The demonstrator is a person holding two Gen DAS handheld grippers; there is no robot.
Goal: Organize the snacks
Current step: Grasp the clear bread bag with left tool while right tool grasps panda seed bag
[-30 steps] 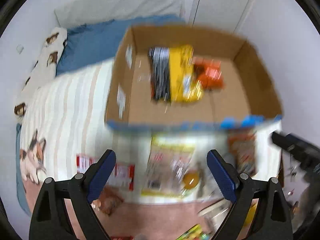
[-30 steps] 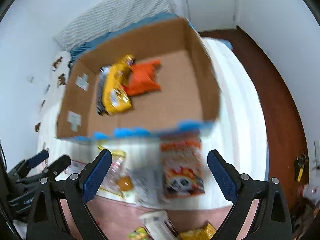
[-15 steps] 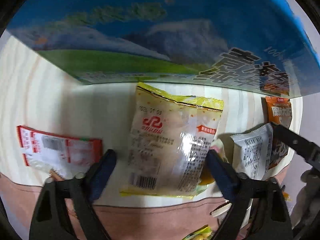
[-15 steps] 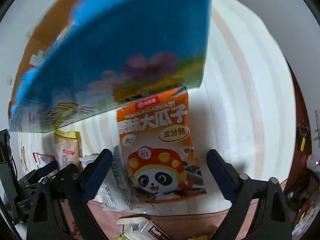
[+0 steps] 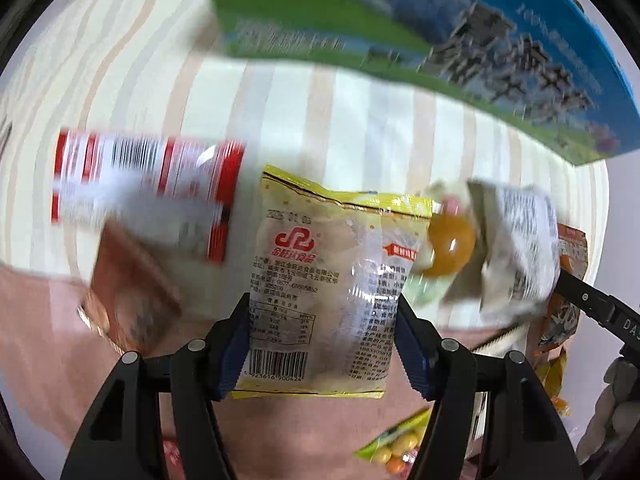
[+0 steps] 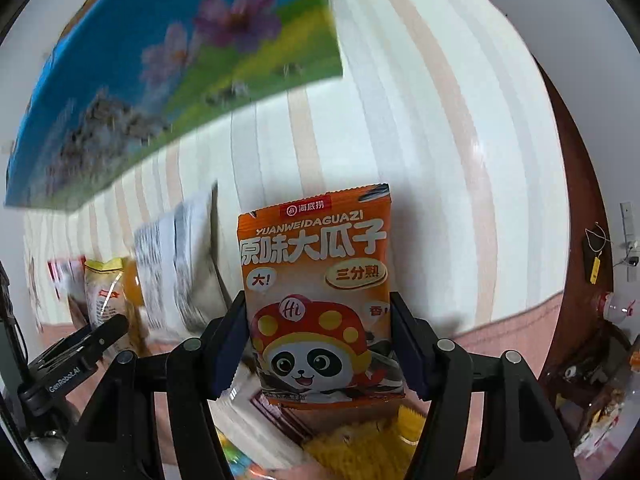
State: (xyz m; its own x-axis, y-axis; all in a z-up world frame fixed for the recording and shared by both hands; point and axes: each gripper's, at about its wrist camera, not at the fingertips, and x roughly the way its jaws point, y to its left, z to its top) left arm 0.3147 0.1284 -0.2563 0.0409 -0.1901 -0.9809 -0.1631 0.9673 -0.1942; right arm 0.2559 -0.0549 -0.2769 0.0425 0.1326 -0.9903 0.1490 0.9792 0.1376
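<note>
Both tongs have dropped from above the box (image 5: 400,20) to the snacks near the bed's (image 6: 400,140) front edge, jaws just closing: left tongs (image 5: 322,344) bracket the yellow packet (image 5: 320,280), right tongs (image 6: 319,346) bracket the orange seed packet (image 6: 316,280); contact unclear.

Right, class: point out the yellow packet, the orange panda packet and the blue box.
yellow packet (image 5: 320,280), left wrist view, printed middle
orange panda packet (image 6: 316,300), right wrist view, front centre
blue box (image 6: 168,92), right wrist view, printed side

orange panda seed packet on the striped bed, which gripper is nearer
Right. The right gripper straddles the orange panda seed packet, jaws just closing; the left gripper straddles a yellow-edged clear packet.
</note>
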